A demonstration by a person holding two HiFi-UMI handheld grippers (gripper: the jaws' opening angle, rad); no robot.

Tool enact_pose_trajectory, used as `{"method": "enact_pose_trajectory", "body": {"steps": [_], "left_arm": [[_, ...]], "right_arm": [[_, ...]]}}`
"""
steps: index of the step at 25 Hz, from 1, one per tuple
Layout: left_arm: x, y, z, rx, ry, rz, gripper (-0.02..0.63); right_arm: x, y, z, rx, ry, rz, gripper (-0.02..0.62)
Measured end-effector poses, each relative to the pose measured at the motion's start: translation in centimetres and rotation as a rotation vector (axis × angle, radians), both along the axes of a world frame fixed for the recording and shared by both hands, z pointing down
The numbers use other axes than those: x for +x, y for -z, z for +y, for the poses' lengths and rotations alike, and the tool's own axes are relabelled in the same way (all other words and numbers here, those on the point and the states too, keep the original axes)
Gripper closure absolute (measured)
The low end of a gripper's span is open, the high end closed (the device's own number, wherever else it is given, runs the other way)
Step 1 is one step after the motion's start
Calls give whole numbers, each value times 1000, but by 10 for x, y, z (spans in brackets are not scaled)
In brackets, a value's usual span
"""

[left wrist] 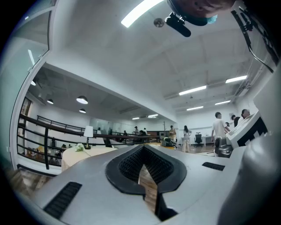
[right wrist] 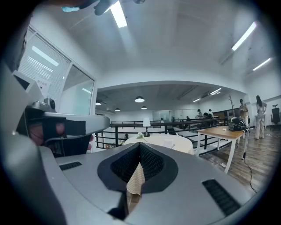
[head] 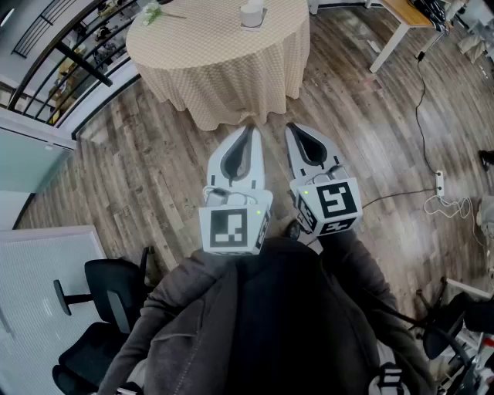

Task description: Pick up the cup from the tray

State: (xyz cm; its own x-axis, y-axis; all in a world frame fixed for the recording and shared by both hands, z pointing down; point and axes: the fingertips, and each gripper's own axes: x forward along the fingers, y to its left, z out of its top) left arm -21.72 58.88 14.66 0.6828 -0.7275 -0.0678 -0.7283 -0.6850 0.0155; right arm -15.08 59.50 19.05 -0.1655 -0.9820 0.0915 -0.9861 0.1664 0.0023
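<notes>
Cup [head: 252, 11] on table [head: 224, 62], well ahead; left gripper [head: 248, 131], right gripper [head: 292, 128] pressed together, empty.

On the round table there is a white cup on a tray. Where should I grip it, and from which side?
Grip the cup across its side wall, about mid-height, coming level from the near edge of the table. It seems to stand upright on its tray, with bare cloth in front. No handle can be made out from here.

L gripper [left wrist: 142, 148]: I read jaws closed, nothing btwn. Bkgd: clothed table [left wrist: 81, 154] at 9 o'clock, people [left wrist: 218, 128] standing at 3.
</notes>
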Motion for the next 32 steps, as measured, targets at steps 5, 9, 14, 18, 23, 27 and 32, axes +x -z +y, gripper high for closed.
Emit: {"method": "enact_pose_trajectory", "body": {"steps": [5,9,14,18,23,27,32], "left_arm": [[4,-5,0,-3,-4,-13,601],[9,-15,3,-25,-4,-29,601],[29,-18,15,-31,-28,-41,601],[53,-22,25,-19,-49,-62,601],[83,-24,38,-9,-54,-97,600],[97,-30,45,-38,-51,-98,601],[96,-41,33,-54,-35,-137,601]], "right_arm": [[3,-3,0,2,1,1,588],[6,-12,6,-16,5,-11,588],[23,-17,14,-19,0,-34,588],[37,-23,21,-28,33,-64,588],[64,-26,30,-18,40,-106,588],[76,-35,31,-25,46,-135,587],[79,-40,22,-31,49,-149,588]]}}
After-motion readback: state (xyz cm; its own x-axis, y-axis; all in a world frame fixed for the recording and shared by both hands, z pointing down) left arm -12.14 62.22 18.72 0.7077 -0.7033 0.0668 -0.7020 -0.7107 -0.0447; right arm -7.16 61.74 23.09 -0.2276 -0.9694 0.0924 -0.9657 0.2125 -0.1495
